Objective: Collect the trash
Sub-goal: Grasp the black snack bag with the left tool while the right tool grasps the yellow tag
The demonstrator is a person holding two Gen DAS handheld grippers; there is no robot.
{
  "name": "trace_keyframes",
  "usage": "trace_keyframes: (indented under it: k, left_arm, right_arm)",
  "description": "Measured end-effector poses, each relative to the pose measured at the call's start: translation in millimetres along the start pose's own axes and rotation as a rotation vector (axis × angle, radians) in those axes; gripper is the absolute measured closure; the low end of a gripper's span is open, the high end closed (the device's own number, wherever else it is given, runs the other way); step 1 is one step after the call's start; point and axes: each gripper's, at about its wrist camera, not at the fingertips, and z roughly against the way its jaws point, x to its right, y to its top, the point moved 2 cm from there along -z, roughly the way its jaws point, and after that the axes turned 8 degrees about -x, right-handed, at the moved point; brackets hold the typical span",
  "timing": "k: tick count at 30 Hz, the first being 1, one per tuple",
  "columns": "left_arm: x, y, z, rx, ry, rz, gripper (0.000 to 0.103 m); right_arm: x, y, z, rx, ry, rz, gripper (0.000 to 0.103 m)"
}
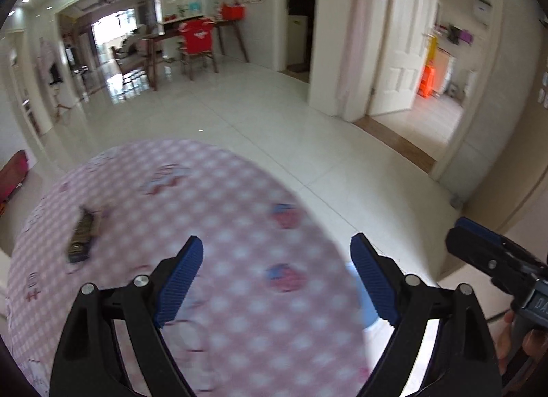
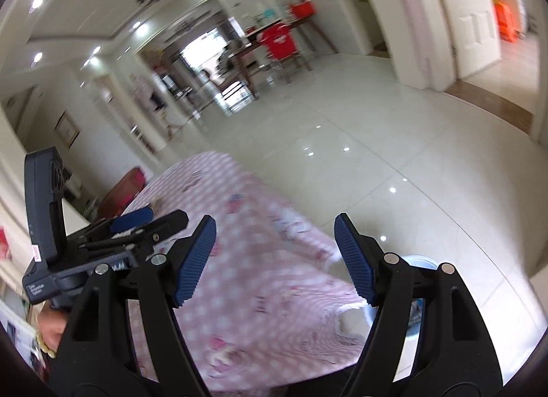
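A dark, flat crumpled wrapper [image 1: 81, 237] is seen lying on the round counter with pink checked cloth [image 1: 239, 311], left of the left gripper [image 1: 275, 278]. Both this and the right gripper [image 2: 275, 258] are held wide apart, with nothing between.

L black two-finger gripper w/ blue ribbed pads [image 1: 276, 278]: fingers [image 1: 179, 280] spread wide, nothing btwn them, angled downward. R black gripper w/ blue ribbed pads [image 2: 275, 260]: fingers [image 2: 356, 260] also apart, empty, tilted down less steeply. Each shows in the other's view, side by side, held by a hand [image 2: 51, 332].
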Motion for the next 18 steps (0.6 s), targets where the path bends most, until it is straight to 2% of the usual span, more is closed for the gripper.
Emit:
trace_keyframes:
  k: [5, 9, 13, 16, 17, 18]
  left_arm:
    - [-96.0, -10.0, 10.7, 0.013, 0.114, 0.131, 0.017]
    - [-163.2, -21.8, 10.6, 0.02, 0.138, 0.241, 0.017]
    - [-202.1, -28.4, -2.1, 0.002, 0.169, 0.308, 0.017]
    - [-219.5, -26.5, -18.9, -0.017, 0.166, 0.309, 0.018]
    - [-223.0, -26.0, -22.9, -0.018, 0.162, 0.304, 0.02]
    - [-226.1, -24.9, -26.5, -0.018, 0.152, 0.3, 0.028]
  right_arm:
    - [-53.5, 6.9, -39.5, -0.059, 0.036, 0.091, 0.032]
    - [-95.0, 10.2, -79.0, -0.116, 0.064, 0.154, 0.032]
    - [-131.7, 10.5, -113.3, -0.158, 0.076, 0.203, 0.032]
    - [-149.9, 12.2, -136.3, -0.184, 0.076, 0.222, 0.032]
    - [-155.9, 13.3, -144.7, -0.189, 0.07, 0.23, 0.032]
    - [-160.3, 14.4, -151.5, -0.196, 0.065, 0.237, 0.032]
